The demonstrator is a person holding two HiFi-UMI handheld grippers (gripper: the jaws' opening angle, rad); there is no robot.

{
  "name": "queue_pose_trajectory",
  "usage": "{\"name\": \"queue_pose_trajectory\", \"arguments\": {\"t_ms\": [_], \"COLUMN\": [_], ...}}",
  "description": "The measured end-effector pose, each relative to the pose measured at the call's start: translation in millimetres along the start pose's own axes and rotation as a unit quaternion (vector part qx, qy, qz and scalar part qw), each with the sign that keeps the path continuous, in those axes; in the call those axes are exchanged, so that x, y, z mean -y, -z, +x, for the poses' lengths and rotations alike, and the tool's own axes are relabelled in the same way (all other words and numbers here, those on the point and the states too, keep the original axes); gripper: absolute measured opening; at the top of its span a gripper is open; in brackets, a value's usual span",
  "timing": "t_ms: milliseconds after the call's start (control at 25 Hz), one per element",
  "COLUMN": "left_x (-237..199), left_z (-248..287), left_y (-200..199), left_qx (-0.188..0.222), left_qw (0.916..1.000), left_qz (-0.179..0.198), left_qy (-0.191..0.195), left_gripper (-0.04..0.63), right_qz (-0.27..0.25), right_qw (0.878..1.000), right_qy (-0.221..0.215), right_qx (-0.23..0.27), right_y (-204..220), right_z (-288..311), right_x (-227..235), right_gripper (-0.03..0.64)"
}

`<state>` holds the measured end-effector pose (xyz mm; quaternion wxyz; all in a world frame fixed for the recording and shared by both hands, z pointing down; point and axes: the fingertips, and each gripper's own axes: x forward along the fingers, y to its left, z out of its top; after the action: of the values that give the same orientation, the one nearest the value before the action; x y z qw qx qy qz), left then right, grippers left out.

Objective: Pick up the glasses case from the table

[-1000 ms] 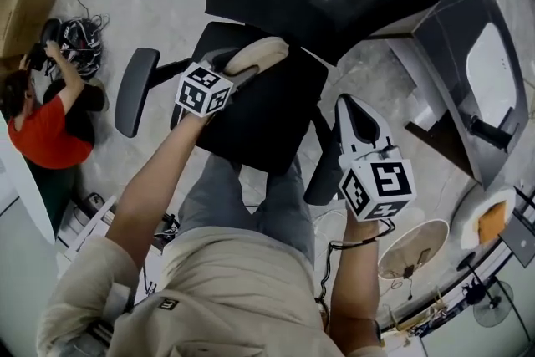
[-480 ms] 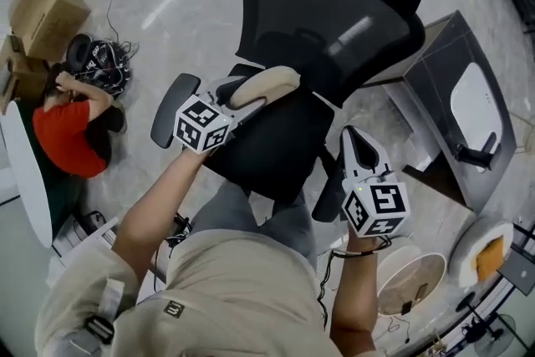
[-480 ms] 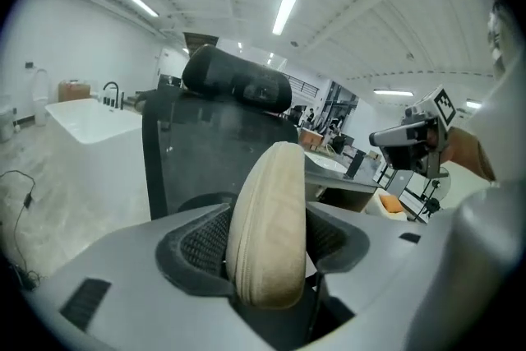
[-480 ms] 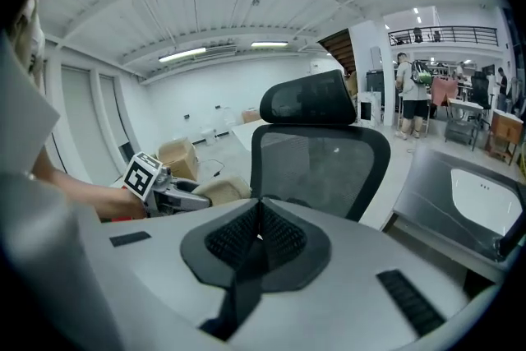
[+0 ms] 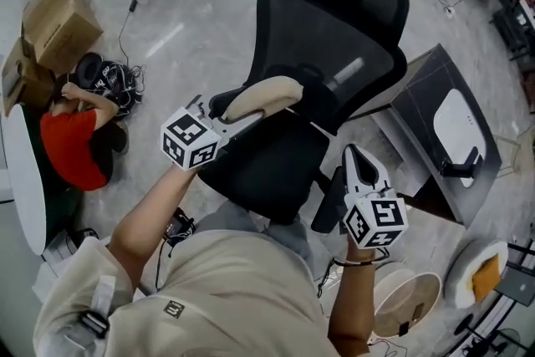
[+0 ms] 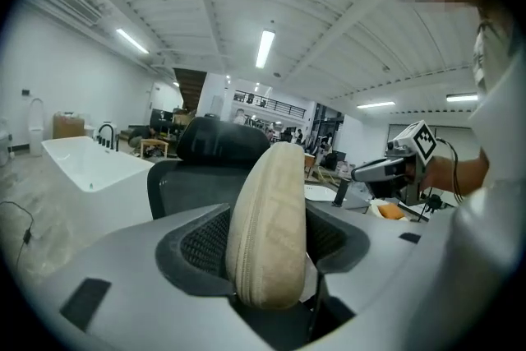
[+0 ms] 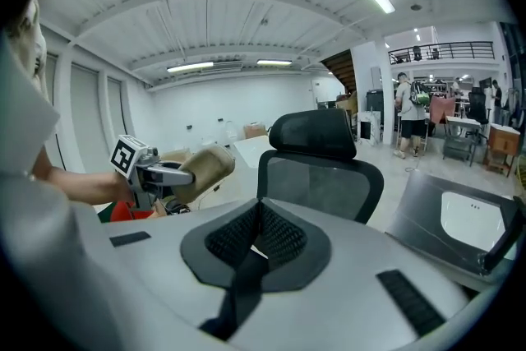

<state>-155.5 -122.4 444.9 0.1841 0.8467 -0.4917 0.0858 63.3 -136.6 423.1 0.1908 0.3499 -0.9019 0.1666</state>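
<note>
One rounded beige zippered fabric glasses case [image 6: 267, 201] clamped in left tool [image 6: 268, 247], right tool [image 7: 256, 238] closed, empty

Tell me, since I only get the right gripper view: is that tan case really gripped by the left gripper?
Observer: Yes. The left gripper view shows the glasses case standing on edge, pinched between the left gripper's jaws.
Operator: What's beneath it?
Observer: In the head view it hangs above the black office chair's seat, with no table under it.
Operator: Anyone nearby?
Observer: A person in a red shirt crouches on the floor beside cardboard boxes.
</note>
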Motion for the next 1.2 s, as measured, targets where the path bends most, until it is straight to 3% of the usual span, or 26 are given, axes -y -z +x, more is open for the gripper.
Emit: {"name": "queue_pose_trajectory", "arguments": {"t_ms": [760,1000,1200], "left_x": [40,54,66], "left_z": [-109,-120,-126], "left_y": [-128,-152,-165], "left_qx": [0.109,0.122,0.132], "left_qw": [0.9904,0.9857,0.9837], "left_qz": [0.075,0.102,0.100], "left_qy": [0.039,0.058,0.070], "left_gripper": [0.273,0.273,0.273], "right_qz": [-0.034,-0.035,-0.038], "right_qw": [0.995,0.992,0.989], "right_qy": [-0.011,-0.009,-0.007], "right_qx": [0.091,0.123,0.144], "right_y": [-91,-117,-132], "right_z": [-53,-67,-80], "right_x": [-69,-77,-80], "right_gripper": [0.025,0.025,0.025]}}
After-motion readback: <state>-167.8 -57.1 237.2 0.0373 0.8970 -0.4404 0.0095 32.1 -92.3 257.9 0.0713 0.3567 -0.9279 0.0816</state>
